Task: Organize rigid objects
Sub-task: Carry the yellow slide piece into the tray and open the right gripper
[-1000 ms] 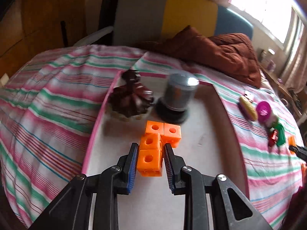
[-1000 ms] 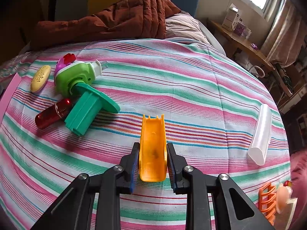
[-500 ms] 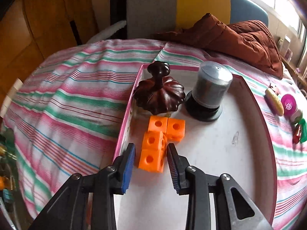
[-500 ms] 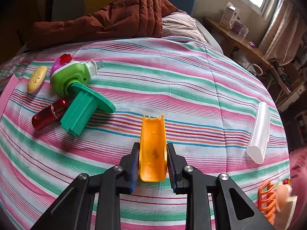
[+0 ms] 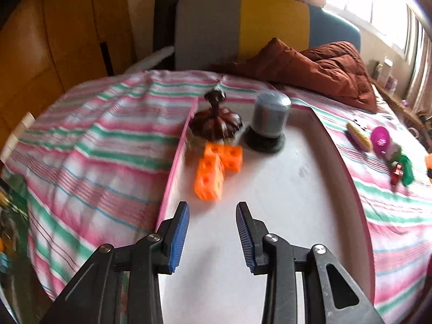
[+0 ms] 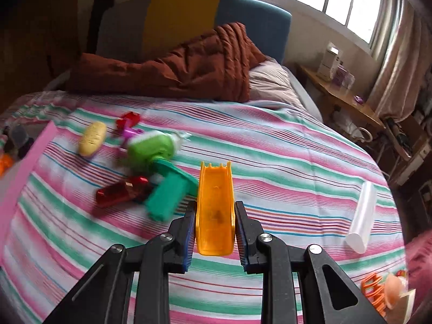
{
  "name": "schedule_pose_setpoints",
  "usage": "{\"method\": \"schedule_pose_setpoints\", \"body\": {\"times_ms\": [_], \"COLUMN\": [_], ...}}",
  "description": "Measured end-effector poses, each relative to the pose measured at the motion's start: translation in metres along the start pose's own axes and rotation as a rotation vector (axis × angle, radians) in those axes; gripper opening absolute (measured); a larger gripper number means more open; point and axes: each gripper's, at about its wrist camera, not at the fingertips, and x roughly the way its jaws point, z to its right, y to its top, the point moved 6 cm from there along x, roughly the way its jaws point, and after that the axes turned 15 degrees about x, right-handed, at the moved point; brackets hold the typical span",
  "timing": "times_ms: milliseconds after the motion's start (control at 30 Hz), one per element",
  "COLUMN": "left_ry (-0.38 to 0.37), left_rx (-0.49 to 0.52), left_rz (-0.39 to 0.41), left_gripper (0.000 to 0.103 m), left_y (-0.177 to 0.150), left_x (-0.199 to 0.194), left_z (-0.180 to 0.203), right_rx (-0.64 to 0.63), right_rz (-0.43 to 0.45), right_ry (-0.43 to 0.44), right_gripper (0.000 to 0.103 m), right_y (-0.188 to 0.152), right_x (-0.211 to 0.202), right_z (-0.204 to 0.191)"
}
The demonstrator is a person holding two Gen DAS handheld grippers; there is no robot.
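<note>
The pink-rimmed tray [image 5: 172, 172] lies on the striped bedspread [image 5: 94, 145] and holds three things at its far end: a cluster of orange cubes [image 5: 213, 172] near the left wall, a dark brown fluted lid [image 5: 216, 124] just behind them, and a grey cylinder on a black base [image 5: 268, 121] beside the lid. The left gripper [image 5: 212, 232] hangs over the bare white floor of the tray, its jaws opening with nothing between them. The right gripper [image 6: 215, 229] pinches an orange chute piece [image 6: 215, 208] above the bedspread, near a green toy [image 6: 159, 167], a red bottle [image 6: 121, 191] and a white tube [image 6: 361, 216].
</note>
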Motion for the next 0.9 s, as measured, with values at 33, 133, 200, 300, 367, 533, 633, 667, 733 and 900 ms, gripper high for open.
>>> {"method": "schedule_pose_setpoints", "body": {"times_ms": [33,133,200,300,367,533,633,667,733,900], "left_ry": [-0.017,-0.049,-0.073,-0.088,-0.074,-0.07,-0.055,-0.053,-0.051,-0.042], "left_rx": [-0.005,-0.038,-0.056,-0.048,-0.029,-0.033,-0.047,-0.053,-0.067,-0.074], "left_rz": [0.002,0.011,0.016,0.01,0.012,0.015,0.013,0.012,0.005,0.01], "left_gripper": [0.036,0.036,0.036,0.036,0.036,0.036,0.036,0.036,0.036,0.036], "left_y": [-0.004,-0.016,-0.02,-0.024,-0.026,-0.027,-0.028,-0.028,-0.029,-0.029], "left_x": [0.0,-0.003,-0.004,-0.003,-0.003,-0.005,-0.006,-0.006,-0.005,-0.008], "left_z": [0.0,0.001,0.004,0.009,0.011,0.009,0.004,0.002,-0.002,-0.006], "right_rx": [0.008,-0.012,-0.035,-0.056,-0.077,-0.138,-0.199,-0.219,-0.248,-0.269], "right_rz": [-0.004,-0.026,-0.041,-0.064,-0.08,-0.127,-0.159,-0.167,-0.193,-0.235], "right_ry": [0.029,0.124,0.194,0.297,0.36,0.463,0.478,0.479,0.475,0.452], "right_gripper": [0.027,0.027,0.027,0.027,0.027,0.027,0.027,0.027,0.027,0.027], "right_y": [0.0,-0.007,-0.011,-0.019,-0.027,-0.045,-0.054,-0.057,-0.062,-0.075], "right_x": [-0.002,-0.011,-0.017,-0.023,-0.028,-0.031,-0.026,-0.024,-0.017,0.002], "right_z": [-0.009,-0.055,-0.089,-0.14,-0.176,-0.253,-0.292,-0.304,-0.321,-0.354]}}
